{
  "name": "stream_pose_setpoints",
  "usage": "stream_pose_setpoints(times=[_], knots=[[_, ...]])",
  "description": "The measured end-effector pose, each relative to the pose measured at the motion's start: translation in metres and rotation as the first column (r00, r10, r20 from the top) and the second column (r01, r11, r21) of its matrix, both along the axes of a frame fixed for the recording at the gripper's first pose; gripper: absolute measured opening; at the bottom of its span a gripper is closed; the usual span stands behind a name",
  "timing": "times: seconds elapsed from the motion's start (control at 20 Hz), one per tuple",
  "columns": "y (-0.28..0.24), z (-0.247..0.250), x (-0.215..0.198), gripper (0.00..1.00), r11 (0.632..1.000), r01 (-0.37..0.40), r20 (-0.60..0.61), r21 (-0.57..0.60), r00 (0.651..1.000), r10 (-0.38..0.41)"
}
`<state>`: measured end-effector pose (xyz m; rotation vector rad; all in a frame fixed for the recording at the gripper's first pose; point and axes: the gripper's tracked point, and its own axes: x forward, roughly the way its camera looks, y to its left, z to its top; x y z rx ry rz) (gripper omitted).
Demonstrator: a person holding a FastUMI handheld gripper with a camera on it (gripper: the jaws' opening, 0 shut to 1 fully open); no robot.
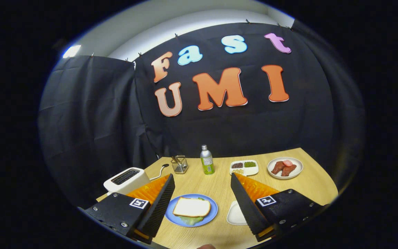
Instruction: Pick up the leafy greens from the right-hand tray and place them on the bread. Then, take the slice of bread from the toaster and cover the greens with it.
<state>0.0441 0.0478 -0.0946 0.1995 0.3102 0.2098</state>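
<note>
Two fingers of the hand-held gripper (pixel 202 204) spread wide, gripping nothing. Between them sits the blue plate (pixel 212 213), bread slice (pixel 192 206) over the greens (pixel 191 220). Toaster (pixel 126 180) sits left, white tray (pixel 235 214) right; bottle (pixel 206 159), wire basket (pixel 179 164) beyond on the counter (pixel 309 186).

White bread slice (pixel 191 207) flat over greens (pixel 191 220), seemingly centred.

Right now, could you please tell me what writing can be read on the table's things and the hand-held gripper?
Bottle: label too small to read.
Hand-held gripper, fingers open either side of the plate: square coded markers, no words.
Toaster: no writing seen.
</note>
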Motion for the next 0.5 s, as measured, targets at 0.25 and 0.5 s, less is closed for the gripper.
stream_pose_setpoints(times=[0.25, 0.5], knots=[[-0.021, 0.047, -0.026, 0.99, 0.991, 0.064, 0.181, -0.121, 0.983, -0.041], [-0.016, 0.078, -0.057, 0.98, 0.978, 0.104, 0.291, -0.179, 0.956, -0.048]])
